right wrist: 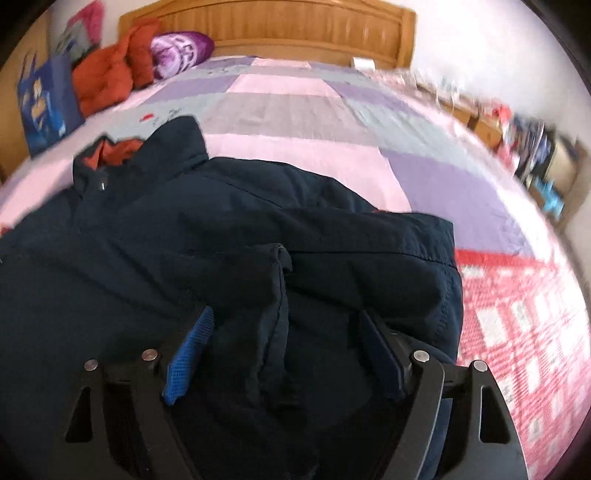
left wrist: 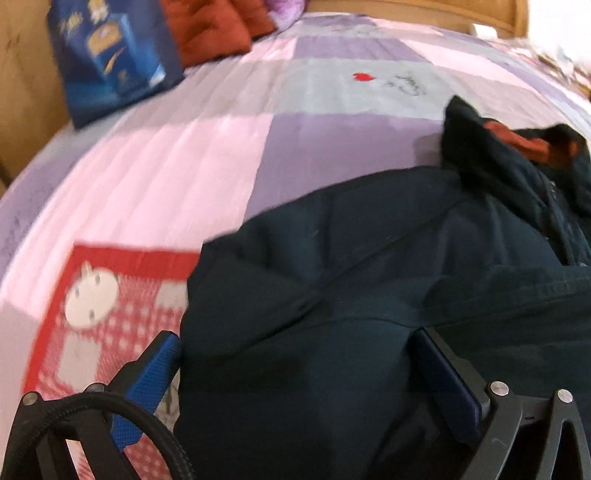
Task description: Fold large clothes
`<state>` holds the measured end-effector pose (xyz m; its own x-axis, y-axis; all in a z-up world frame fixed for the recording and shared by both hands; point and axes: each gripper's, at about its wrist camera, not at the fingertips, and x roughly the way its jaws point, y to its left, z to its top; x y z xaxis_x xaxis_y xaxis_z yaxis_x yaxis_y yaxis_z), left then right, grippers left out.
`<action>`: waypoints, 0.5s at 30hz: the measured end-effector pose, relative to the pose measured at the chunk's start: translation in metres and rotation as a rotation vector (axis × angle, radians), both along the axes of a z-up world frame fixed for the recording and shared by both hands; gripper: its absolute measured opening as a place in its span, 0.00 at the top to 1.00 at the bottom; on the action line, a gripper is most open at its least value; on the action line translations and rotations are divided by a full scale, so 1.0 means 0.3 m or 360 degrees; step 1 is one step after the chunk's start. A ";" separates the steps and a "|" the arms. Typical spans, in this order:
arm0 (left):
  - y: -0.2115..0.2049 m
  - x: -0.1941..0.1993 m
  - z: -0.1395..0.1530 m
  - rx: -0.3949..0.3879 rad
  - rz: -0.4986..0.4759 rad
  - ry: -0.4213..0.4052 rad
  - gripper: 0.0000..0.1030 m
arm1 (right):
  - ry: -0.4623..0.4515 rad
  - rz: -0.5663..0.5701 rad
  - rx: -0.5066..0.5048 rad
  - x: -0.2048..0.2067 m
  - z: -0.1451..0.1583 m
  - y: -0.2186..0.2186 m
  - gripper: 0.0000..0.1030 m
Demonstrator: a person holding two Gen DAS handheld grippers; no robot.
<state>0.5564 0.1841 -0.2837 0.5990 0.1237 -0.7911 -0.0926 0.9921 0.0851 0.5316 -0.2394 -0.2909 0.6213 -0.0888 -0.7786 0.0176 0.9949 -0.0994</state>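
Patchwork bedding [right wrist: 303,155] in pink, lilac and grey covers a bed with a wooden headboard [right wrist: 273,26]; a blue bag [left wrist: 110,55] and an orange quilted bundle [left wrist: 214,26] sit at its far left corner. Toward the near side lies the dark navy jacket [left wrist: 369,258], collar away from the cameras and showing orange lining, its body rumpled over a red checked mat [left wrist: 110,295]. The left gripper [left wrist: 295,369] stands wide open at the jacket's left edge, nothing pinched. The right gripper [right wrist: 284,354] also gapes, straddling a raised ridge of fabric without pressing it. To fold cleanly, each should probably pinch one layer at the hem corners, lift evenly, and smooth the bunched cloth first.
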 end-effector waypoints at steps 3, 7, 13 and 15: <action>-0.005 -0.007 -0.012 0.0008 0.0002 0.0002 0.00 | -0.0031 -0.0003 -0.0019 -0.011 -0.026 0.009 0.19; 0.027 0.002 -0.024 -0.0044 -0.0017 0.0028 0.00 | -0.0043 0.0027 0.0051 -0.008 -0.045 -0.003 0.18; -0.050 -0.112 0.077 0.0031 0.0013 -0.0064 0.07 | -0.0017 -0.0013 0.0028 -0.017 0.019 0.011 0.18; -0.141 -0.230 0.126 0.0036 -0.0163 -0.0180 0.07 | -0.0148 -0.0008 -0.0045 -0.094 0.084 0.039 0.18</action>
<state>0.4875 0.1418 -0.2460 0.6946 0.0747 -0.7155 -0.0015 0.9947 0.1024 0.5034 -0.2278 -0.2656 0.6903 -0.1134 -0.7146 0.0332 0.9916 -0.1253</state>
